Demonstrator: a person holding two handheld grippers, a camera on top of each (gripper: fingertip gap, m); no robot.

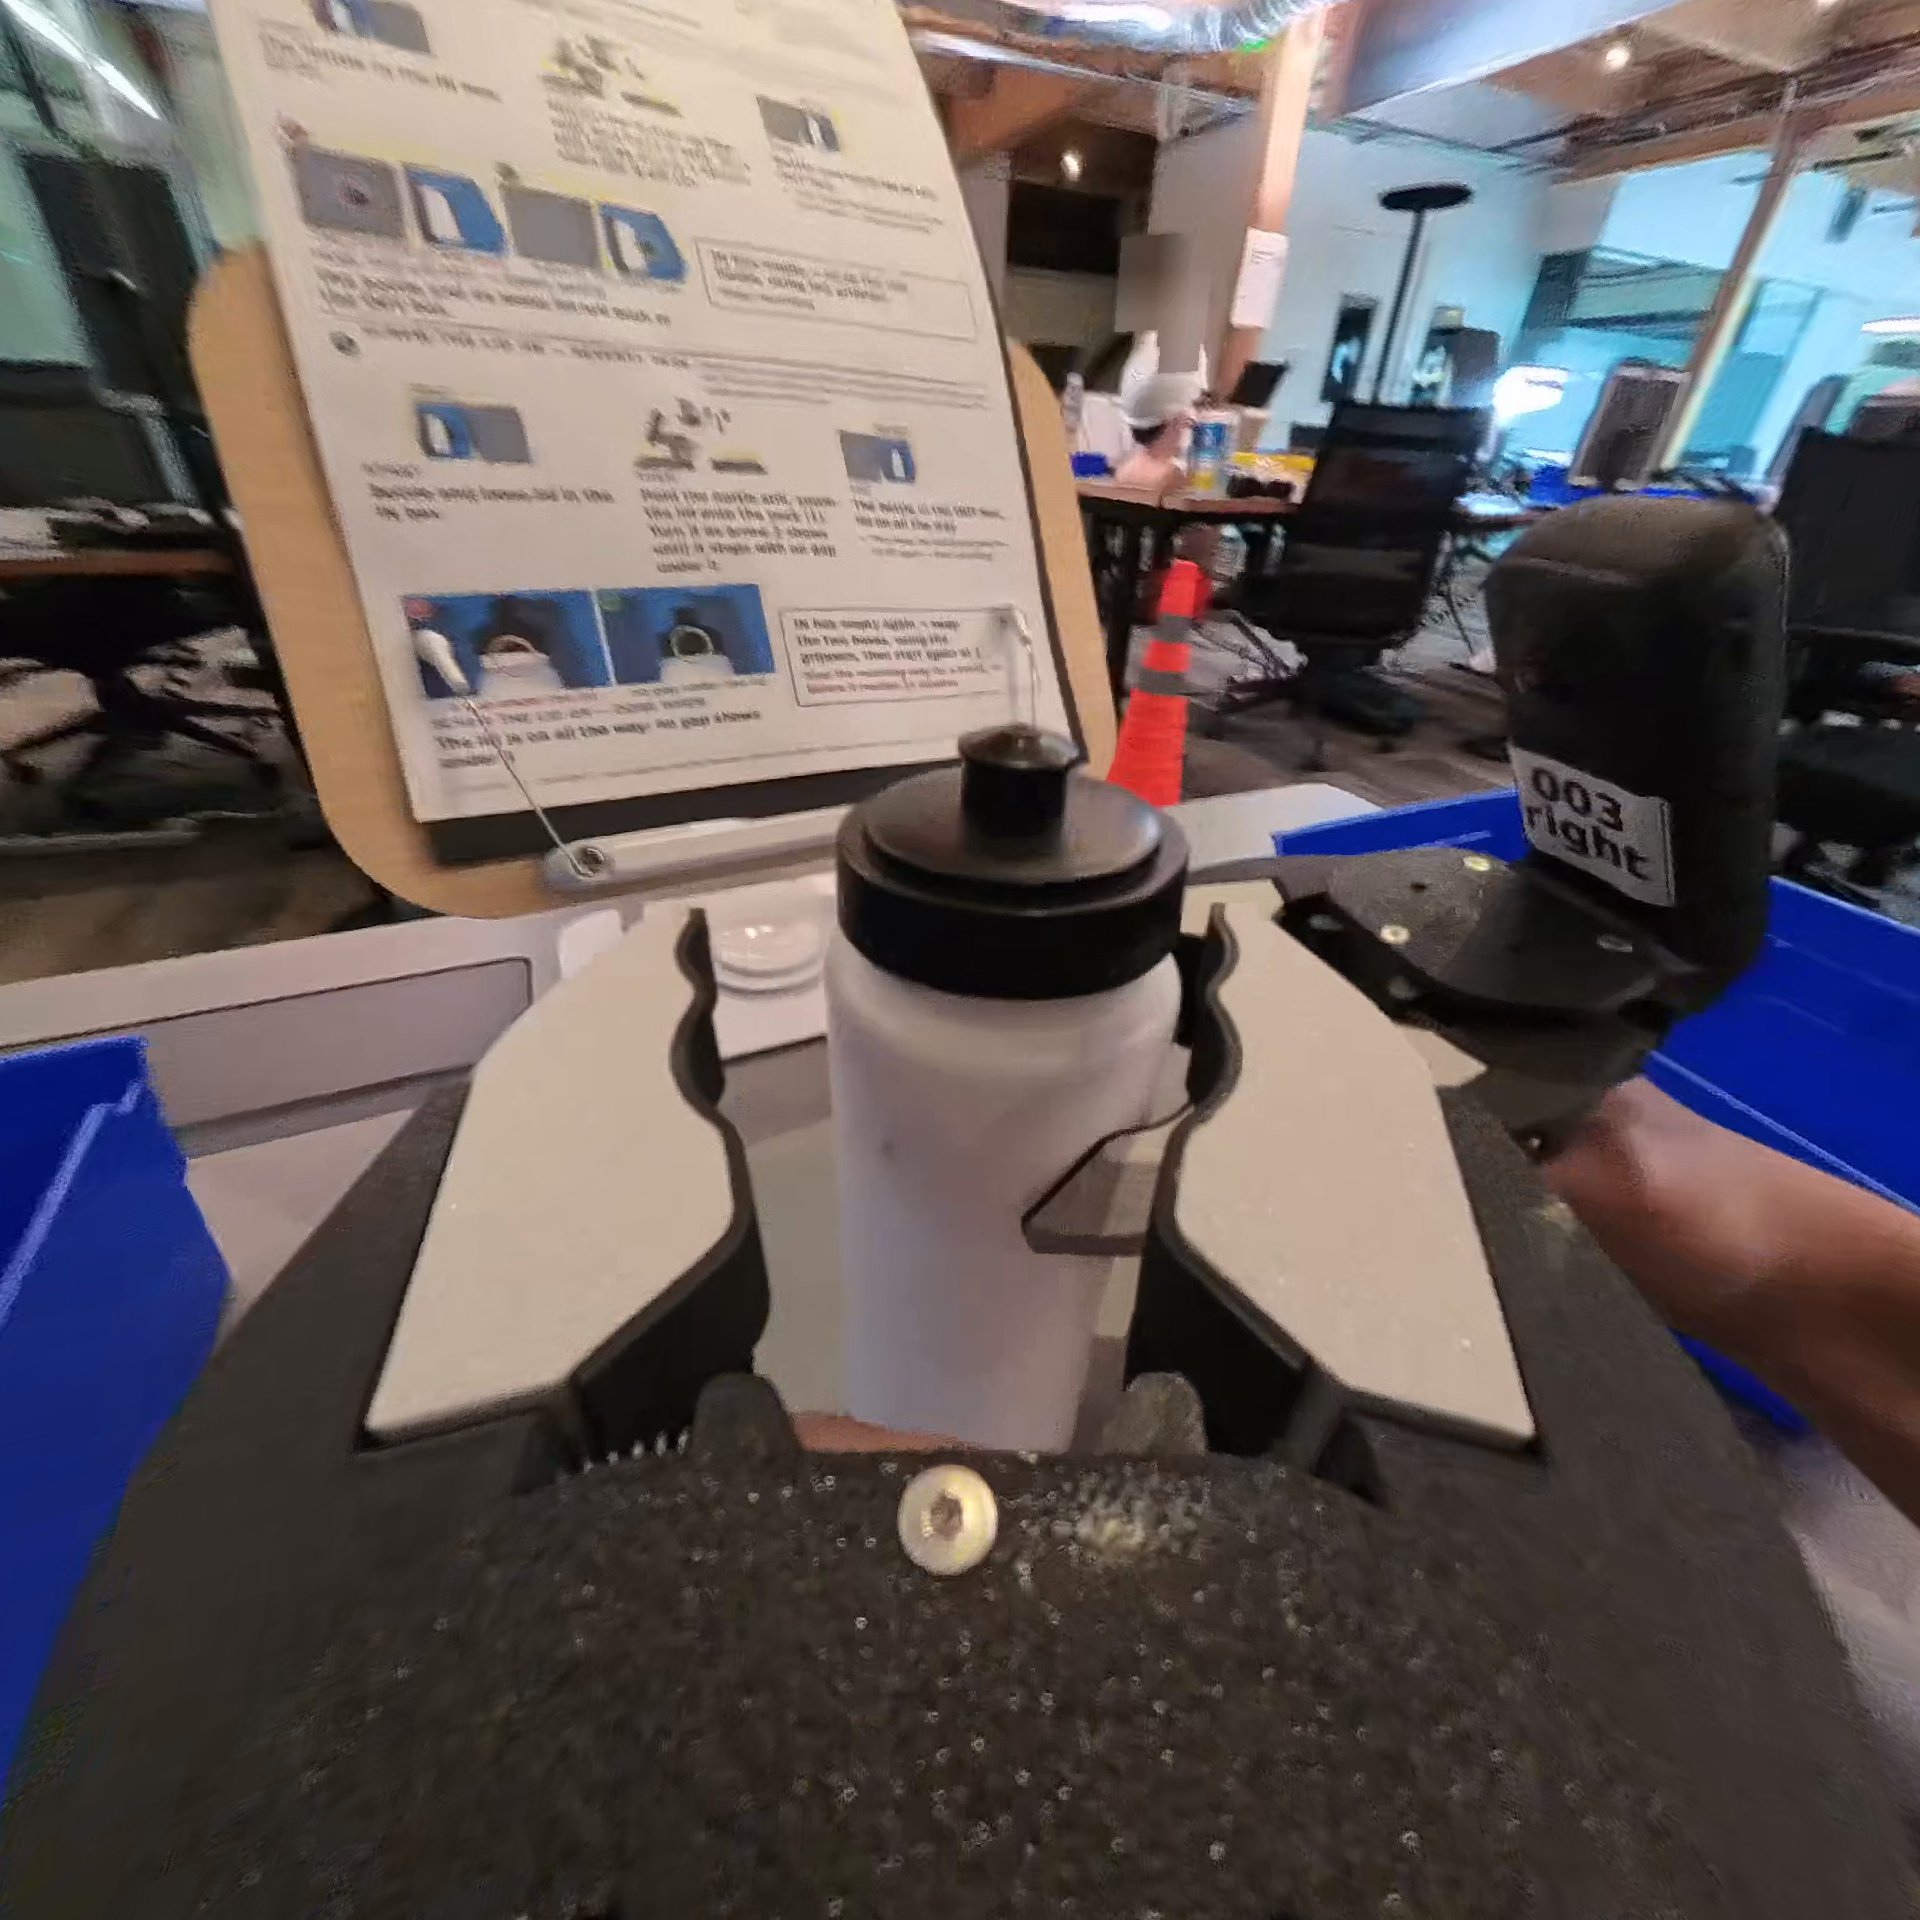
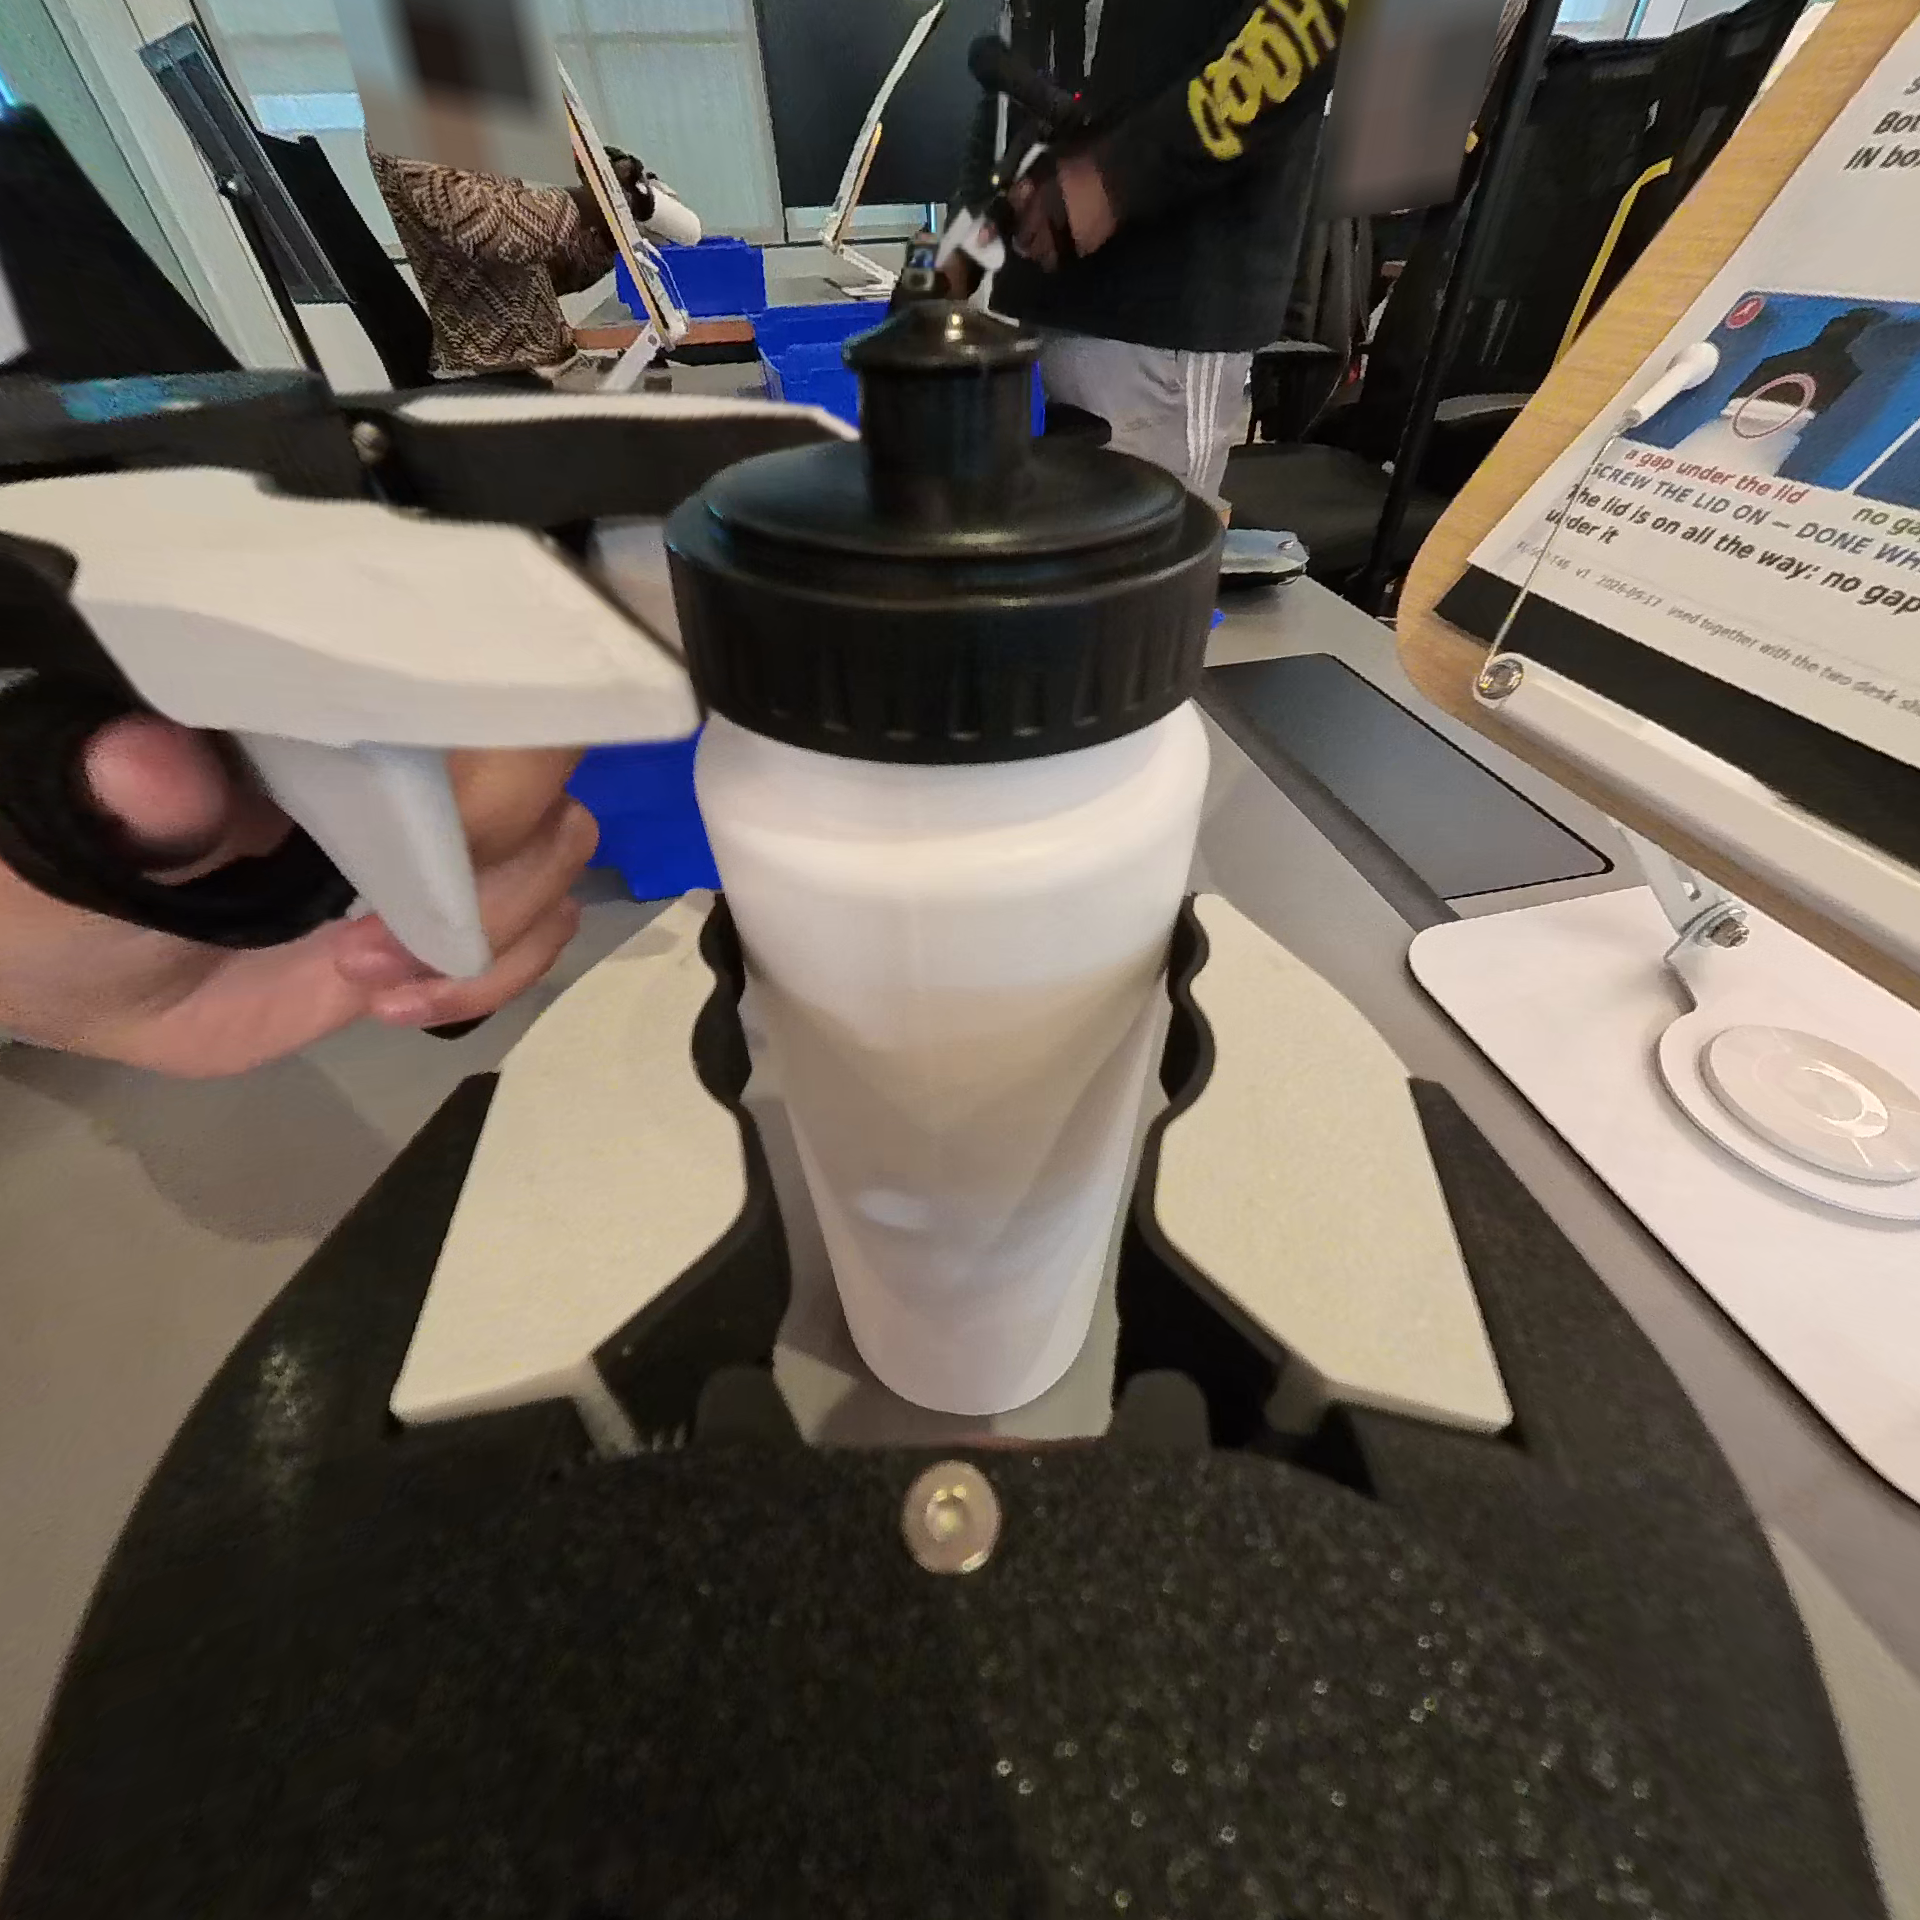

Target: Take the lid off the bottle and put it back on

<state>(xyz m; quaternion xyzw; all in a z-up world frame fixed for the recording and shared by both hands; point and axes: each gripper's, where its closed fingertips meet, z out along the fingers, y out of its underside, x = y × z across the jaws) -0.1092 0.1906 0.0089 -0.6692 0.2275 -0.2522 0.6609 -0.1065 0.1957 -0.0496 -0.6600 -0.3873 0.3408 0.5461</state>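
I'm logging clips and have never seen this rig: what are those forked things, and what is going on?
There is no robot here. A person holds a hand tool in each hand, and each tool has two fingers and a camera looking along them. One picture looks from the left gripper, the other from the right gripper.

The right gripper's fingers press on both sides of a white bottle. The bottle's black lid is screwed on. The left gripper's fingers flank the lid at its height but stand open, with a gap showing.

Around them are a grey table, blue bins and an instruction sheet on a stand.
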